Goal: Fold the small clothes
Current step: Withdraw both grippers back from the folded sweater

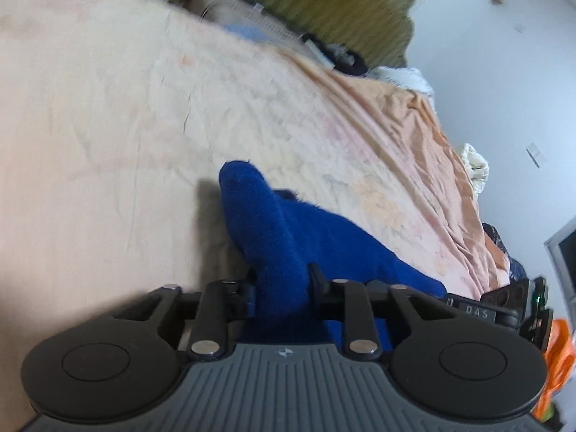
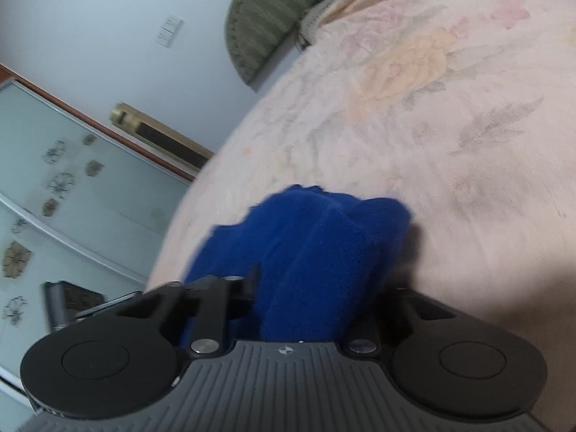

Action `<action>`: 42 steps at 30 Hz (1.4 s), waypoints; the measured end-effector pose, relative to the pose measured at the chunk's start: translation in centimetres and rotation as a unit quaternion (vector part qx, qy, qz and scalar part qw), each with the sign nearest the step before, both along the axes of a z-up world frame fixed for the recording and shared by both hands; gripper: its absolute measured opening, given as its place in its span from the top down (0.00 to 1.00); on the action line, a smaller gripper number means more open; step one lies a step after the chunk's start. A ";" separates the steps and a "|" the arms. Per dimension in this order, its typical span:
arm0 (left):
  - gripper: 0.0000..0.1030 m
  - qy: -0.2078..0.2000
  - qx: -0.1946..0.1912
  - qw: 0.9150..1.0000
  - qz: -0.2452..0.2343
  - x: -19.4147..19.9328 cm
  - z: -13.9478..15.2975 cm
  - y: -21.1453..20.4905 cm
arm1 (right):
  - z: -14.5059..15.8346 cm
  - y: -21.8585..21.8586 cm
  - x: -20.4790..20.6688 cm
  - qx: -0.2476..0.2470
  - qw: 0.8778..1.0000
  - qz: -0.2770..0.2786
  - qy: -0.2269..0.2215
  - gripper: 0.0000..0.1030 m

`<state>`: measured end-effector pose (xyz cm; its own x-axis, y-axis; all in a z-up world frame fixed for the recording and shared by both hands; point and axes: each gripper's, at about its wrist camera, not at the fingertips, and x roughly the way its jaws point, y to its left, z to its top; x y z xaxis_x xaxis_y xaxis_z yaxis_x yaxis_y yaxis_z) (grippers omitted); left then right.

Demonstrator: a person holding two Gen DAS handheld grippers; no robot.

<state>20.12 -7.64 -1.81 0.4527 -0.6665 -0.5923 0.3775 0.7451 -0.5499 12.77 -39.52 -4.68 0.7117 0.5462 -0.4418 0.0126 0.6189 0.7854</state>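
Gripping a blue cloth (image 1: 284, 230), the left gripper (image 1: 282, 280) has its two fingers pressed against a bunched ridge of the fabric, seen from the left wrist. The cloth is a deep, fuzzy blue, fleece-like, and it rises between the fingers into a rounded hump, then trails off to the right toward the right gripper (image 1: 518, 306), whose black body shows at the frame edge. One cloth is in view. It hangs just over a bed (image 1: 108, 108) covered in a pale peach sheet with creases. A green headboard (image 1: 324, 3) stands at the far end against a white wall.

From the right wrist, the right gripper (image 2: 316, 284) is closed on the same cloth (image 2: 324, 237); its left finger (image 2: 253, 280) shows, the other is buried under the fabric. Here the cloth piles into thick folds above the bed (image 2: 450, 126), whose sheet carries a faded flower print. The headboard (image 2: 266, 18) and one frosted door (image 2: 72, 187) with flower marks lie to the left.
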 end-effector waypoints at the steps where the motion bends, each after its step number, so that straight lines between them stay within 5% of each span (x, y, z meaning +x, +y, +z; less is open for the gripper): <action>1: 0.79 -0.022 0.013 1.000 -0.005 -0.5 0.4 -0.2 | 0.5 0.2 -0.1 -0.014 1.000 0.006 -0.008 0.79; 8: 0.79 -0.132 0.107 0.985 -0.010 -1.1 2.9 -3.2 | 2.6 0.9 1.3 -0.068 0.997 -0.005 -0.046 0.80; 11: 0.73 -0.108 0.162 0.981 -0.006 -0.2 2.3 -4.2 | 1.5 0.5 2.3 -0.083 0.996 -0.034 0.001 0.67; 13: 0.66 -0.101 0.167 0.981 0.009 -0.7 2.5 -3.7 | 2.1 0.3 1.2 -0.087 0.995 -0.046 -0.008 0.61; 16: 0.50 -0.126 0.192 0.972 0.043 -2.8 3.8 -2.5 | 4.7 1.4 -1.7 -0.219 0.971 -0.101 -0.012 0.46; 19: 0.34 -0.148 0.235 0.958 0.074 -5.7 4.4 -2.2 | 6.9 3.7 -4.8 -0.335 0.931 -0.141 -0.013 0.49; 24: 0.32 -0.149 0.272 0.948 0.075 -7.5 3.0 -2.5 | 6.3 7.4 -7.2 -0.348 0.934 -0.065 -0.048 0.47; 27: 0.32 -0.123 0.248 0.957 0.083 -7.4 3.3 -1.6 | 5.2 7.9 -6.5 -0.389 0.916 -0.096 -0.002 0.39; 31: 0.30 -0.134 0.260 0.952 0.085 -9.1 3.9 -1.5 | 7.4 8.8 -9.2 -0.408 0.904 -0.126 -0.031 0.40; 36: 0.28 -0.113 0.248 0.958 0.087 -10.3 3.5 -1.4 | 6.9 10.4 -10.1 -0.408 0.909 -0.084 -0.022 0.30; 38: 0.26 -0.112 0.253 0.957 0.086 -10.8 3.5 -1.4 | 6.0 10.8 -9.9 -0.428 0.900 -0.084 0.020 0.23; 42: 0.21 -0.112 0.262 0.955 0.079 -11.9 3.6 -1.4 | 7.0 11.7 -11.6 -0.431 0.897 -0.102 0.010 0.12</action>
<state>8.19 -9.08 1.79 0.6780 -0.2190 -0.7017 0.3028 0.9530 -0.0048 1.14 -27.85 2.29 0.7456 -0.1437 -0.6507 0.2026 0.9791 0.0159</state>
